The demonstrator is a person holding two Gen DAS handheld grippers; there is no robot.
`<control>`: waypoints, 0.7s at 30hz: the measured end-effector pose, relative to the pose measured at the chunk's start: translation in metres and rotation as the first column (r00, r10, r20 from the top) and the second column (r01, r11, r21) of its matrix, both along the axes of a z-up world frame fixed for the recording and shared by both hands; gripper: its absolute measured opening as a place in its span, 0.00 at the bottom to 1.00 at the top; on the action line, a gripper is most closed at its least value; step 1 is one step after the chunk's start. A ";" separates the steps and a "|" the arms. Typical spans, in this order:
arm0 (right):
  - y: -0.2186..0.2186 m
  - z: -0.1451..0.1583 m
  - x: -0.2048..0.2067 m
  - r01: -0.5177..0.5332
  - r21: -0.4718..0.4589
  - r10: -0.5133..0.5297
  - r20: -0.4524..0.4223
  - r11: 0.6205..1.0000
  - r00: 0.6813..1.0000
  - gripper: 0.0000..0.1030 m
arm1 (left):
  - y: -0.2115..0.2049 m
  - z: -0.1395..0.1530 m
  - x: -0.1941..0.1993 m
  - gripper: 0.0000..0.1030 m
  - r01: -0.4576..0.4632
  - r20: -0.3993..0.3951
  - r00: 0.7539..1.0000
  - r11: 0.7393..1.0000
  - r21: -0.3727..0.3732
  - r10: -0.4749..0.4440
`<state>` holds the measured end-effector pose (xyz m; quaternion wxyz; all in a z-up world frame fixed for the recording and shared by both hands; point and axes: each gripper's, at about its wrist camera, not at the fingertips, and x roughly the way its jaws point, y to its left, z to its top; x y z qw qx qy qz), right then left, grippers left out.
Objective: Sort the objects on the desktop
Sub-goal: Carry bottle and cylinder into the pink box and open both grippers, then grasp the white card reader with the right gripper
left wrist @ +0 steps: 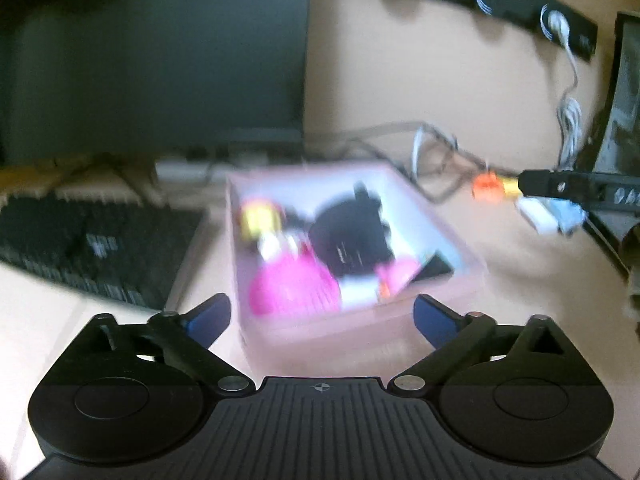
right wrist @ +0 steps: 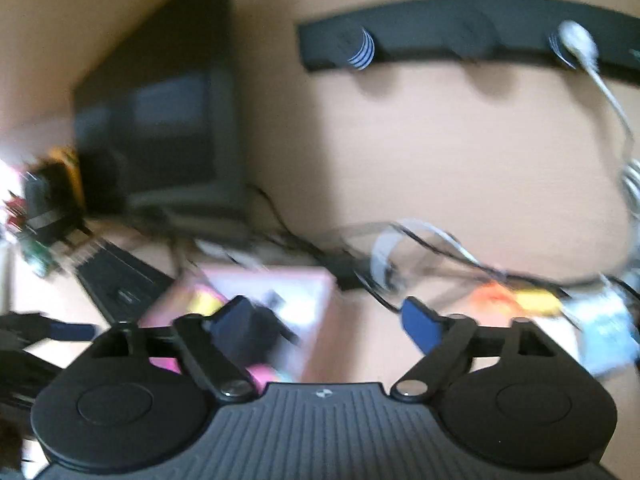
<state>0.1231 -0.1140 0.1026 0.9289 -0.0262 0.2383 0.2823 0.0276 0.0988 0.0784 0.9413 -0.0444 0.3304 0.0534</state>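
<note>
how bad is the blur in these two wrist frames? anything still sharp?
Left wrist: pink box and keyboard smeared, contents only colour blobs; left gripper stays sharp. Right wrist: heavier smear, cables streaked; right gripper crisp. Fisheye bends the wall rail.

Desk (left wrist: 500, 280) carries pink box (left wrist: 360, 332), keyboard (left wrist: 80, 248), cables (left wrist: 440, 148).
</note>
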 end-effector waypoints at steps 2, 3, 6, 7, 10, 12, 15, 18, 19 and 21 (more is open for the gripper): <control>-0.007 -0.017 0.003 0.050 -0.054 -0.051 -0.013 0.997 0.999 0.91 | -0.007 -0.008 0.000 0.99 0.015 -0.045 0.999 1.000 -0.024 -0.016; -0.011 -0.023 0.007 0.075 -0.082 -0.076 -0.012 0.994 0.997 0.91 | -0.012 -0.010 -0.001 1.00 0.032 -0.062 0.998 0.999 -0.032 -0.034; -0.024 -0.042 0.035 0.201 -0.184 -0.196 0.049 0.962 0.979 0.91 | -0.027 -0.009 -0.005 1.00 0.083 -0.072 0.994 0.996 -0.024 -0.085; -0.029 -0.048 0.048 0.237 -0.201 -0.231 0.055 0.950 0.971 0.91 | -0.031 -0.007 -0.006 1.00 0.101 -0.069 0.992 0.995 -0.021 -0.102; -0.045 -0.064 0.091 0.322 -0.240 -0.322 0.038 0.916 0.946 0.86 | -0.040 -0.007 -0.012 1.00 0.154 -0.053 0.987 0.988 -0.021 -0.154; -0.053 -0.074 0.115 0.359 -0.259 -0.367 0.017 0.897 0.930 0.69 | -0.041 -0.008 -0.017 1.00 0.178 -0.035 0.983 0.984 -0.026 -0.179; -0.061 -0.080 0.137 0.396 -0.263 -0.410 0.000 0.880 0.912 0.61 | -0.042 -0.011 -0.022 1.00 0.200 -0.012 0.980 0.979 -0.030 -0.200; -0.063 -0.086 0.158 0.402 -0.298 -0.430 -0.033 0.866 0.902 0.73 | -0.039 -0.012 -0.025 1.00 0.205 -0.006 0.979 0.978 -0.042 -0.205; -0.066 -0.089 0.163 0.399 -0.297 -0.431 -0.049 0.867 0.901 0.77 | -0.038 -0.012 -0.024 1.00 0.203 -0.009 0.979 0.978 -0.048 -0.203; -0.068 -0.093 0.168 0.388 -0.300 -0.425 -0.070 0.872 0.902 0.77 | -0.037 -0.013 -0.024 1.00 0.200 -0.015 0.979 0.978 -0.057 -0.202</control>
